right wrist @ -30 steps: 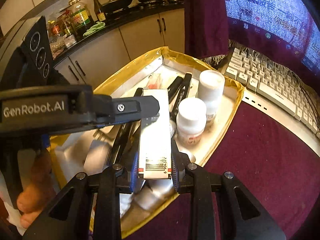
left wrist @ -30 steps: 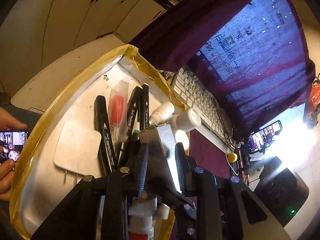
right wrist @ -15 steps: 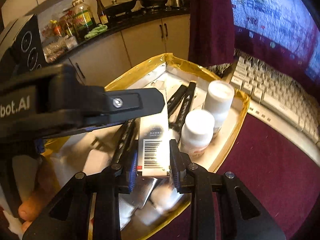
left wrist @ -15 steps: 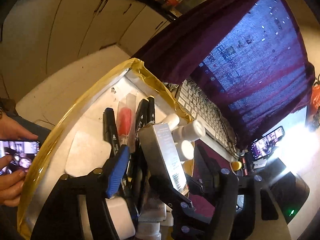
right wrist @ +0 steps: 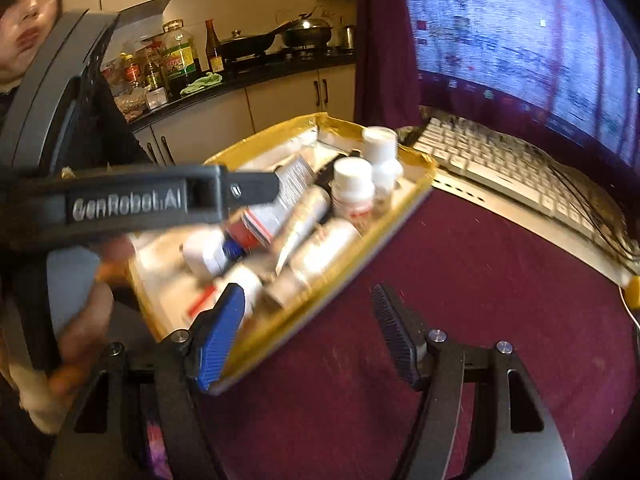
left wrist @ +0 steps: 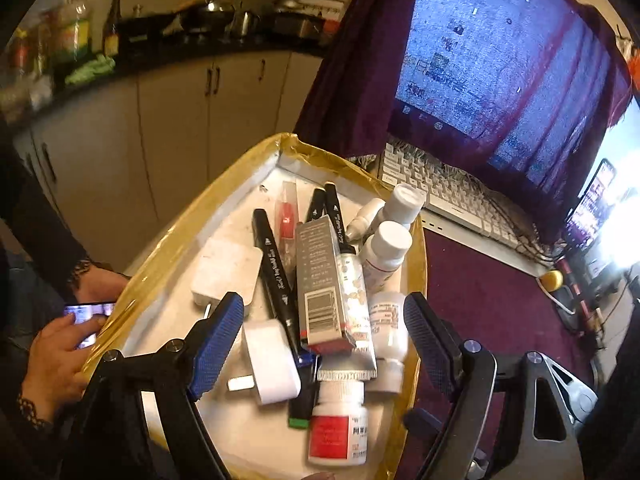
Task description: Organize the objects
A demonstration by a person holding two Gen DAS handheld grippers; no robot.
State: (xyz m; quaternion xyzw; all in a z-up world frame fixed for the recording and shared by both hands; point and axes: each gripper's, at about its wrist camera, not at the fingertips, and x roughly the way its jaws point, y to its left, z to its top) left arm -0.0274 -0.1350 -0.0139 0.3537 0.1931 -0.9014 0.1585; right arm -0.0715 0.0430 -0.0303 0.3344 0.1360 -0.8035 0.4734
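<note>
A maroon-clothed surface (right wrist: 460, 280) carries a yellow-rimmed tray (left wrist: 168, 256), with a keyboard (left wrist: 440, 196) just behind the tray. In the tray, a grey box (left wrist: 320, 284) lies across black markers (left wrist: 274, 268), bottles (left wrist: 386, 248) beside it. Both the left gripper (left wrist: 324, 336) and right gripper (right wrist: 308, 328) have just sprung open, grasping nothing.

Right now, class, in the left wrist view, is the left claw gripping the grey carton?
No: the left claw stands wide open, and the grey carton lies free in the tray.

Both wrist cameras look steeply down, close over the shared tray (left wrist: 168, 256).
</note>
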